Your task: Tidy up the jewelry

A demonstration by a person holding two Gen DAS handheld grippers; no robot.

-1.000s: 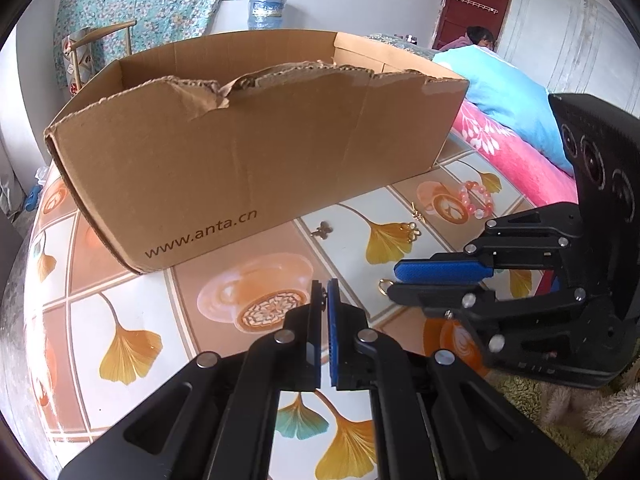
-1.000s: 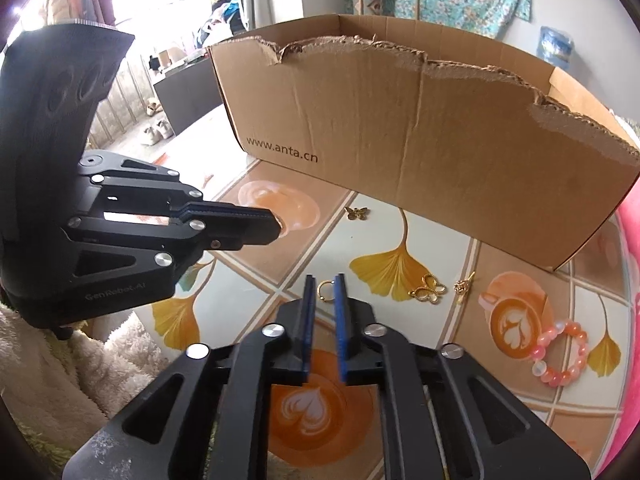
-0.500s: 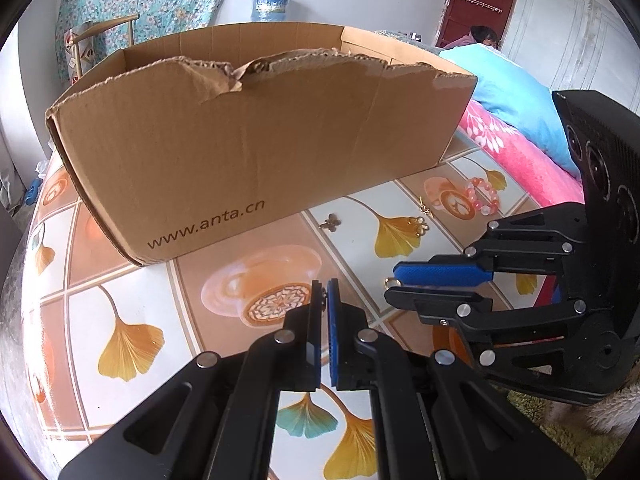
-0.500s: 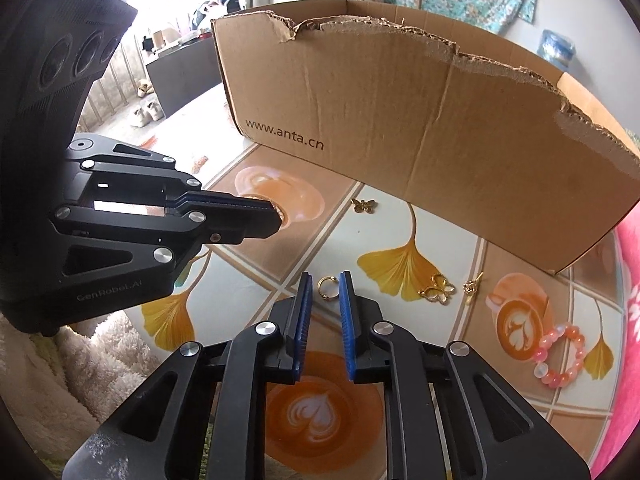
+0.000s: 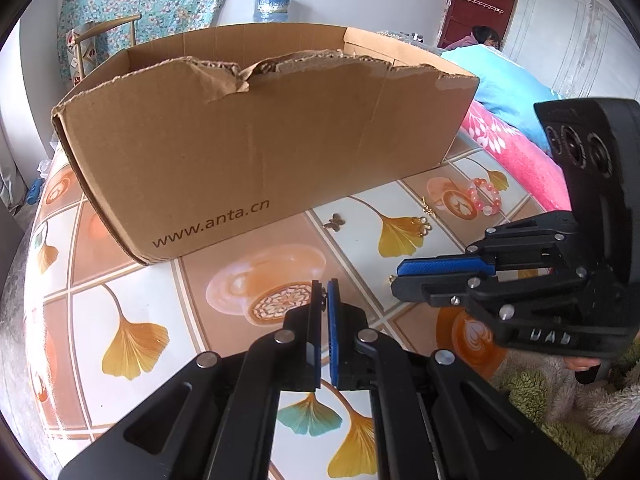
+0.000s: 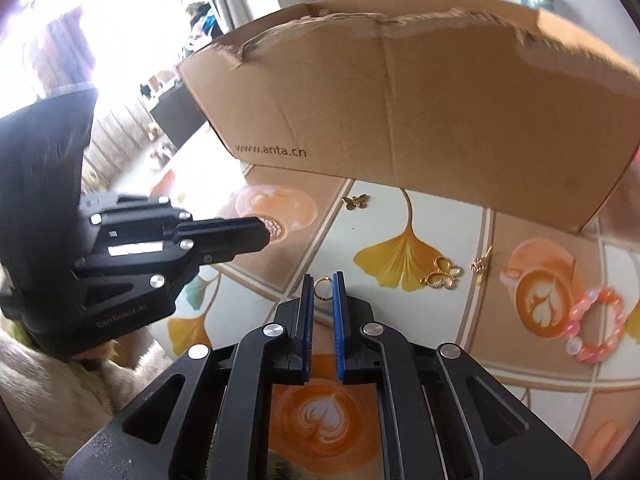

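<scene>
A small gold ring (image 6: 322,289) lies on the patterned table between the tips of my right gripper (image 6: 322,280), whose jaws stand a little apart around it. My left gripper (image 5: 325,290) is shut and empty above the table; it also shows in the right wrist view (image 6: 256,236). A small gold butterfly (image 6: 357,201), a larger outlined gold butterfly (image 6: 442,273), a small gold charm (image 6: 480,265) and a pink bead bracelet (image 6: 594,324) lie on the table in front of a torn cardboard box (image 5: 256,148).
The box (image 6: 420,104) stands open-topped across the far side of the table. A pink and blue bedcover (image 5: 516,140) lies to the right. A fluffy green-white cloth (image 5: 560,408) lies at the table's near edge. A chair (image 5: 100,48) stands behind the box.
My right gripper has moved forward and down and its jaws have opened wider, now flanking the gold ring. The left gripper stays shut and has drifted slightly.
</scene>
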